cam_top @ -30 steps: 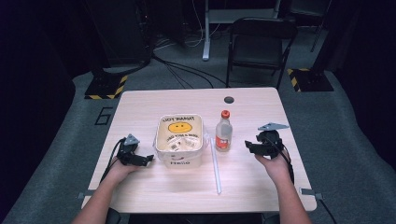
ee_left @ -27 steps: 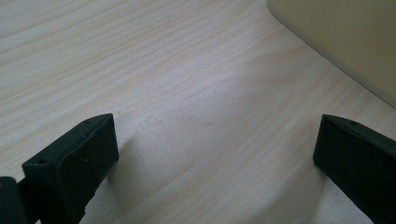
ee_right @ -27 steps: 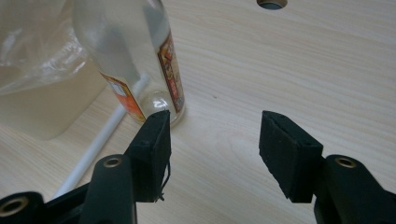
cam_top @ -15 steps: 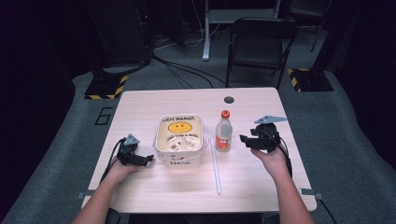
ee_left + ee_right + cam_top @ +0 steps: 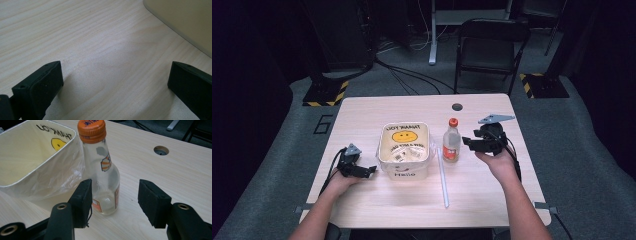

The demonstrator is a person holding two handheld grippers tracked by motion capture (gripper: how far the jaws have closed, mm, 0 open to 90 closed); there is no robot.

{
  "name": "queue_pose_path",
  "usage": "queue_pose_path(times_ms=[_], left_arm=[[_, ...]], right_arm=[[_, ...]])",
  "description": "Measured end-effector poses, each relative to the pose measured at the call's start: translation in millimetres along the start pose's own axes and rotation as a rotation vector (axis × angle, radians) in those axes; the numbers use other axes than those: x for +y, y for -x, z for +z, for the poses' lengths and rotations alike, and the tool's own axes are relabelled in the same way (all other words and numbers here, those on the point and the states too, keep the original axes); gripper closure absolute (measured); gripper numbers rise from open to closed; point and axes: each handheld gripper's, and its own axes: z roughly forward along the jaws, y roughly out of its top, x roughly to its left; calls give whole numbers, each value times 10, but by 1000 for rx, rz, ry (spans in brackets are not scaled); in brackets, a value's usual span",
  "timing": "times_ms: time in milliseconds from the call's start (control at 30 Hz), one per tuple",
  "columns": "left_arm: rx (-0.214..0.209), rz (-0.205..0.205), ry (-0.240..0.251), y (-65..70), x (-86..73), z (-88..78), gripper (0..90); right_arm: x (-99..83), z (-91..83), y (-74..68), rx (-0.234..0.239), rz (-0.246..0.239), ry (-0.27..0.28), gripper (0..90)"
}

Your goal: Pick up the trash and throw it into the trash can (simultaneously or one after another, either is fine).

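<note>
A clear glass bottle [image 5: 451, 144] with an orange cap stands upright mid-table, right of a cream bin [image 5: 404, 147] lined with a plastic bag bearing a smiley face. My right gripper [image 5: 468, 142] is open just right of the bottle and points at it. In the right gripper view the bottle [image 5: 103, 175] stands ahead of the jaws, nearer the left one, untouched. My left gripper [image 5: 371, 171] rests open on the wood left of the bin, and a corner of the bin [image 5: 185, 22] shows beyond its jaws.
A white straw [image 5: 442, 176] lies on the table in front of the bottle, running toward the near edge. A round cable hole [image 5: 457, 106] sits near the far edge. A folding chair [image 5: 490, 47] stands beyond the table.
My right gripper has moved left and slightly away from me, closing in on the bottle. The left gripper has stayed put.
</note>
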Motion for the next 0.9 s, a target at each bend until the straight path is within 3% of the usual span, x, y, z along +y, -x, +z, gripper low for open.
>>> queue_pose_path(times_ms=[900], left_arm=[[-2, 1, -1, -2, 1, 0, 0]], right_arm=[[322, 121, -155, 50, -20, 36, 447]])
